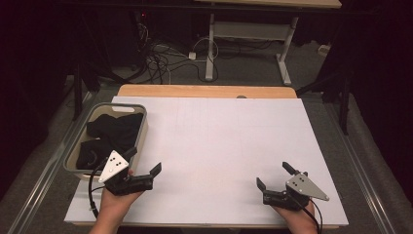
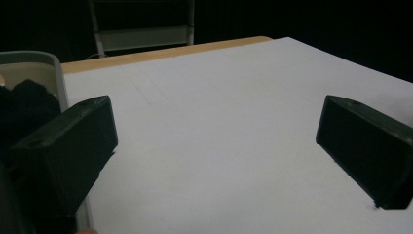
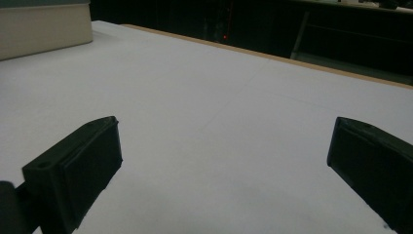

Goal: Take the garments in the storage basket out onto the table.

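The left gripper (image 1: 144, 162) is wide open, holding nothing, low over the white table (image 1: 219, 146) at the near left. Just beside it on the left is the grey basket (image 1: 141, 127), its long side running near to far, with black clothes (image 1: 114, 130) inside. The right gripper (image 1: 273, 175), near right, is wide open too.

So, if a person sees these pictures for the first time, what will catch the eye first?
Probably the grey basket at the table's left edge, heaped with black cloth, dark against the bare white table. Next come the two hand-held tools near the front edge: the left gripper beside the basket and the right gripper opposite, both with jaws wide open and holding nothing.
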A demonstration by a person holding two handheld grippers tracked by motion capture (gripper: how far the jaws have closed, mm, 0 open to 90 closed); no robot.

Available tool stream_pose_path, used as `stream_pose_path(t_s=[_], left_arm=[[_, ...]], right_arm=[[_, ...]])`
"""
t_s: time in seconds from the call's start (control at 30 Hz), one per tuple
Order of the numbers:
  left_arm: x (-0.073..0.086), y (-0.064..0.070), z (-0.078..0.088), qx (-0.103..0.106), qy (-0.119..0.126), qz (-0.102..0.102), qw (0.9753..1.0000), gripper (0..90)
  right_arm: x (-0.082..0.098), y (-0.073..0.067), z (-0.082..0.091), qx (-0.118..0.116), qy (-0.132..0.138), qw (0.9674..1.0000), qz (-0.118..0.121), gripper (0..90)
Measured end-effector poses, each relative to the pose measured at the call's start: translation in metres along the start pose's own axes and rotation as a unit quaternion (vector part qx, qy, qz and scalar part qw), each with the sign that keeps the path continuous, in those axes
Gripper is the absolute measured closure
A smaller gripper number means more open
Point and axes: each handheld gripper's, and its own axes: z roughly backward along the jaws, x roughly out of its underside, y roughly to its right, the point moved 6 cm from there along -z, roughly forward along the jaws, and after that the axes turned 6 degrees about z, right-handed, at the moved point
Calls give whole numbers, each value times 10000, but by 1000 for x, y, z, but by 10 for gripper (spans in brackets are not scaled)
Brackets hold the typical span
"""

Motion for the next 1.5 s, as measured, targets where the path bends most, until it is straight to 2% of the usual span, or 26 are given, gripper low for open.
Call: stream_pose_path(t_s=[0.13, 0.3, 0.43, 0.87, 1.0, 1.23, 1.27, 1.5], left_arm=[[-1, 3, 2, 60, -68, -51, 9999, 8], [-6, 1, 9, 78, -2, -43, 10000, 8], [-9, -9, 14, 62, -8, 67, 10000, 8], [-13, -42, 27, -300, -105, 101, 9994, 8], [-13, -50, 31, -355, -142, 128, 9992, 8], [-14, -62, 39, -419, -125, 219, 9988, 8], [-14, -67, 41, -452, -123, 287, 9985, 8], [-15, -82, 51, -597, -94, 308, 9977, 8]], right_arm=[[-1, 0, -1, -1, 32, 10000, 37, 0], [-3, -1, 1, 17, -33, 10000, 79, 0], [-2, -3, 1, 9, -54, 9999, 101, 0], [-1, 0, 3, 65, -41, 9999, 81, 0], [-1, 1, 4, 89, -42, 9999, 80, 0], [0, 1, 3, 81, -73, 9999, 122, 0], [0, 1, 3, 77, -64, 9999, 109, 0], [-1, 1, 3, 72, -60, 9999, 108, 0]])
